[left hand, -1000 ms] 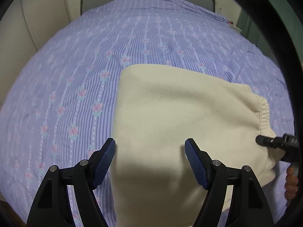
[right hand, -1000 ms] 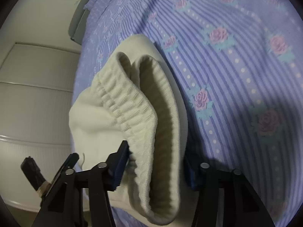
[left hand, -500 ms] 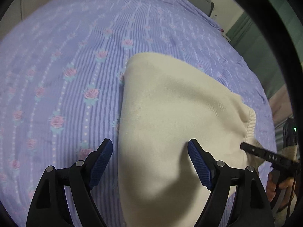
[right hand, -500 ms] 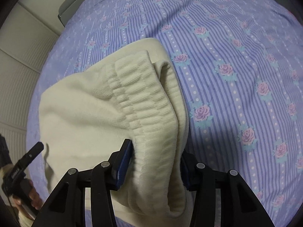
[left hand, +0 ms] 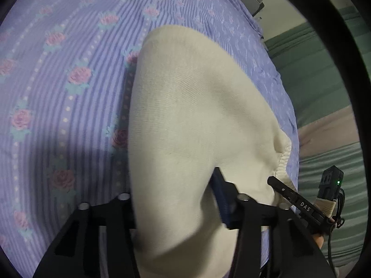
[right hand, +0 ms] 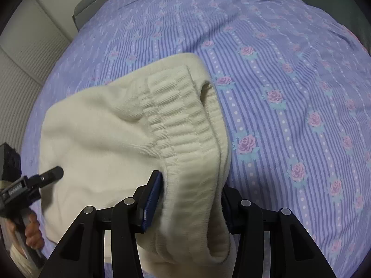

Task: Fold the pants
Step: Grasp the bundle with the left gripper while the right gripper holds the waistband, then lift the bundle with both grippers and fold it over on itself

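Note:
Folded cream pants [left hand: 192, 115] lie on the purple flowered bedspread [left hand: 58, 81]. My left gripper [left hand: 174, 199] is shut on their near edge; cloth covers its left pad. In the right wrist view the pants [right hand: 97, 139] show their ribbed waistband [right hand: 176, 125]. My right gripper [right hand: 190, 201] is shut on the waistband, and its blue left pad [right hand: 153, 199] presses the cloth. Each gripper shows in the other's view, the right one [left hand: 292, 199] beside the waistband and the left one [right hand: 25, 185] at the pants' left edge.
The bed's grey headboard [right hand: 92, 4] stands at the far end. A pale ribbed wall or wardrobe [right hand: 20, 64] runs along the left of the bed. Green bedding or a curtain [left hand: 324, 81] lies beyond the bed's right edge.
My left gripper has closed from open onto the pants' near edge and tilted right. My right gripper stays shut on the waistband and has swung to face the headboard.

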The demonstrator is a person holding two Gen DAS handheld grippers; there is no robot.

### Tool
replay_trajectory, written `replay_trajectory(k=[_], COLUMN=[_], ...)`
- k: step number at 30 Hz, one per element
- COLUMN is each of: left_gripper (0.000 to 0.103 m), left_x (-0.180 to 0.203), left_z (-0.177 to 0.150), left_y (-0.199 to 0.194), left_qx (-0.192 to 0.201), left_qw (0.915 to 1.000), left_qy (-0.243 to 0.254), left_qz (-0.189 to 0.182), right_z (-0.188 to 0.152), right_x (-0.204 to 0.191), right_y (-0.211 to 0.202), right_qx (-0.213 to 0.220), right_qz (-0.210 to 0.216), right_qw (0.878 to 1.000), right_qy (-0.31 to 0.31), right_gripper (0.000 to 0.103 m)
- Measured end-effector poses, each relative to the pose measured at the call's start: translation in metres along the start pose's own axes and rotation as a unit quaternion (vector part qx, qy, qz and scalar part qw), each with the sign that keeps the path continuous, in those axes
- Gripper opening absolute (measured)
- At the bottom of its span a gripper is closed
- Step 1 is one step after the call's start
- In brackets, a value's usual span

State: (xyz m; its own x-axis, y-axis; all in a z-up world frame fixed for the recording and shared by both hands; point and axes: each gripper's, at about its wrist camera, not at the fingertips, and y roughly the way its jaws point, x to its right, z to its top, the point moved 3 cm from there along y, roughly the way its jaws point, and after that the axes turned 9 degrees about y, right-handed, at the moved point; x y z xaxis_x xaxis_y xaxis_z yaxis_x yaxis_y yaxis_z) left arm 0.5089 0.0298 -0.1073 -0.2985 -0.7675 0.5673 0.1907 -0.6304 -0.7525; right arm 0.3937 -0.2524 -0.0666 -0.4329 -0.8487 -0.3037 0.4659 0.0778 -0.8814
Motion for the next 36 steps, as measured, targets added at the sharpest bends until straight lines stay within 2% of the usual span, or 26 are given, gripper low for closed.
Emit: replay_trajectory(k=[4, 8, 14, 19, 26, 36], left_gripper=[0.034, 0.033, 0.032, 0.032, 0.032, 0.032], left_x=[0.017, 0.048, 0.065, 0.06, 0.026, -0.058], left_z=[0.002, 0.004, 0.009, 0.008, -0.002, -0.021], left_y=[-0.013, -0.023, -0.049, -0.089, -0.159, -0.248], left_qx=[0.014, 0.032, 0.05, 0.077, 0.112, 0.122], left_qw=[0.9985, 0.9911, 0.9837, 0.9812, 0.9758, 0.9679], left_qy=[0.027, 0.091, 0.137, 0.141, 0.138, 0.127], left_qz=[0.045, 0.092, 0.105, 0.107, 0.128, 0.18], right_z=[-0.001, -0.003, -0.008, -0.018, -0.033, -0.076], right_x=[0.001, -0.004, -0.029, -0.054, -0.116, -0.236], right_y=[-0.016, -0.035, -0.062, -0.083, -0.102, -0.085], right_qx=[0.014, 0.031, 0.065, 0.086, 0.104, 0.082], right_qz=[0.005, 0.005, 0.003, 0.023, 0.055, 0.097], right_qw=[1.0, 0.999, 0.997, 0.994, 0.989, 0.985], right_qy=[-0.002, -0.014, -0.048, -0.058, -0.089, -0.12], right_gripper=[0.04, 0.036, 0.034, 0.034, 0.034, 0.034])
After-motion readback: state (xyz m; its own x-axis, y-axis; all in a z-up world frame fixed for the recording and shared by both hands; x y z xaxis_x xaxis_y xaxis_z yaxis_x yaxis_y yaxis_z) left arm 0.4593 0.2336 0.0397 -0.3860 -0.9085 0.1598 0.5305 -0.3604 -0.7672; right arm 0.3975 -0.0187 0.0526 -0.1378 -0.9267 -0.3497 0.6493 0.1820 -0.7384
